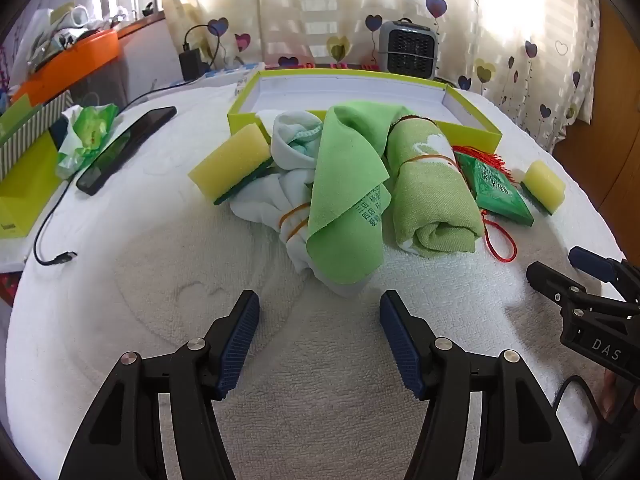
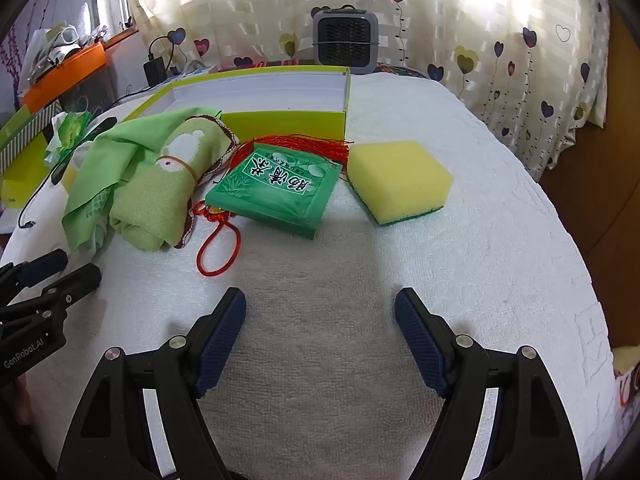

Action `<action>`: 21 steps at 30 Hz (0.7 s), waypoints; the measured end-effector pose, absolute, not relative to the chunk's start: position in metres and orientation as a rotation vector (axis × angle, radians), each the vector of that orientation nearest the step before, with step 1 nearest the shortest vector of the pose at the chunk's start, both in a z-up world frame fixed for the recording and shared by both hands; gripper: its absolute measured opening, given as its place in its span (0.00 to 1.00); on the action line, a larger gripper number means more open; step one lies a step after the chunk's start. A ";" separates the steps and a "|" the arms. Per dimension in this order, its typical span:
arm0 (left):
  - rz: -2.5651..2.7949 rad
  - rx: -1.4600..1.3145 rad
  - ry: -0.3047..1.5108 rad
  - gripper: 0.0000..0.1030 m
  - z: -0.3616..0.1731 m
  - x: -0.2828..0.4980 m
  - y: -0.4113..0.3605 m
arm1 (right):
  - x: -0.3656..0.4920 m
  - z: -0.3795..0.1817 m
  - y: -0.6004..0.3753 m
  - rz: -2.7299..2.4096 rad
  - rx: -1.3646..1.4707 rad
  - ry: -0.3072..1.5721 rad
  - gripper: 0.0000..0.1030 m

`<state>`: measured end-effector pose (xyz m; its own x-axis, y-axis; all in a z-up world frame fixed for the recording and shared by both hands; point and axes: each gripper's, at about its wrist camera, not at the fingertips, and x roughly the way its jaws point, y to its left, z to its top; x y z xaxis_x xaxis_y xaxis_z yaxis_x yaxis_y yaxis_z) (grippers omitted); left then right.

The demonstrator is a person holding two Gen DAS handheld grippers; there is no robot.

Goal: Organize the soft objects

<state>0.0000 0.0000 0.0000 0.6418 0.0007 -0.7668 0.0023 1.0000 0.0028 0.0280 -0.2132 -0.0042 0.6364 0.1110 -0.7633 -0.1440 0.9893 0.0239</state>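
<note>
I see the soft things bunched in the middle of the white towelled surface (image 1: 160, 280), just in front of an open lime-green box (image 1: 472, 128). From my left camera, a yellow sponge (image 1: 230, 162) leans on a white cloth bundle (image 1: 288, 184) tied with elastic bands; a loose green cloth (image 1: 348, 184) drapes over that bundle and touches a rolled green towel (image 1: 432, 188), also banded. Just beside the roll lies a green sachet (image 2: 280, 192) with red tassel threads and a red cord loop (image 2: 218, 248), and apart from it, to the right, a 2nd yellow sponge (image 2: 398, 180) sits flat on its green scouring side.

My left gripper (image 1: 320, 320) hangs short of the green cloth with its jaws spread wide and nothing between them. My right gripper (image 2: 320, 320) is likewise spread and empty, near the sachet and the 2nd sponge.

Further out: a dark phone (image 1: 124, 148) and a cable (image 1: 52, 240) to the left, a small grey heater (image 2: 346, 36) behind the box, heart-patterned curtains (image 2: 500, 40) beyond.
</note>
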 end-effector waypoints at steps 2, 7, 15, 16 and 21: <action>-0.001 0.003 0.873 0.60 0.000 0.000 0.000 | 0.028 -0.004 -0.213 0.145 -0.042 0.869 0.75; -0.002 0.001 0.874 0.62 0.000 0.000 0.000 | 0.028 -0.004 -0.213 0.145 -0.041 0.869 0.75; -0.001 0.003 0.874 0.62 0.000 0.000 0.000 | 0.028 -0.004 -0.213 0.146 -0.040 0.869 0.75; -0.001 0.003 0.874 0.62 0.000 0.000 0.000 | 0.028 -0.004 -0.213 0.146 -0.040 0.869 0.75; -0.001 0.004 0.874 0.62 0.000 0.000 0.000 | 0.028 -0.004 -0.213 0.146 -0.040 0.869 0.75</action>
